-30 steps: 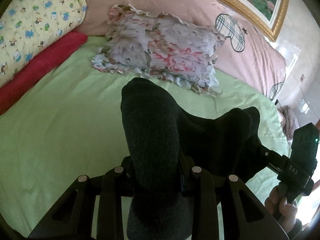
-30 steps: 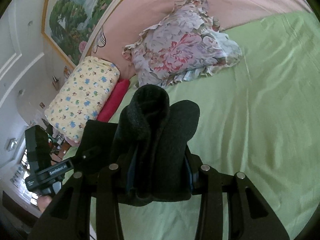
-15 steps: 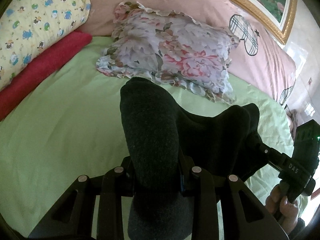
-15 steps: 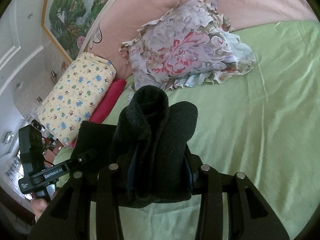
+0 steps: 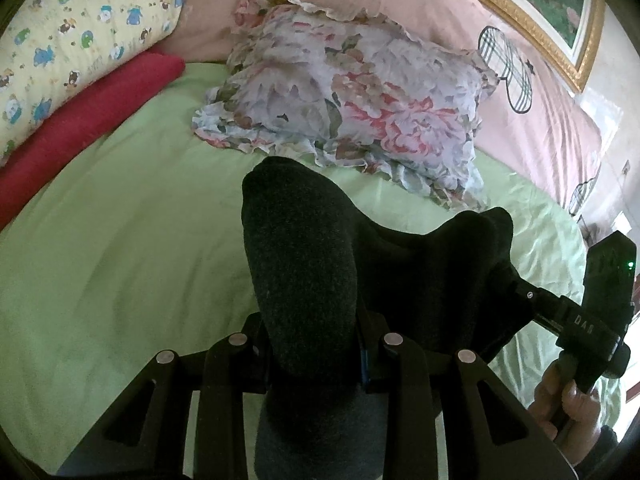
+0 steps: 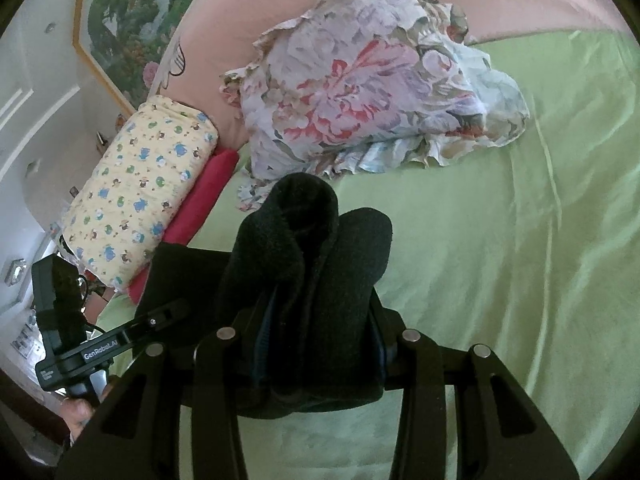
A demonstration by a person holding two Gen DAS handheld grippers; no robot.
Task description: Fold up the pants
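Between both tongs, pants [image 5: 304,280] hide the fingertips.

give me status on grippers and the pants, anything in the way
Left gripper and right gripper both clamped on the dark pants. Pants bunched, above the green sheet. Floral pillow lies ahead.

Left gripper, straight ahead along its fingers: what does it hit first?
Probably the green sheet just short of the floral pillow. The left gripper, shut on the black pants, points downward at the bed; depth is unclear, so the pillow's frilled edge could come first.
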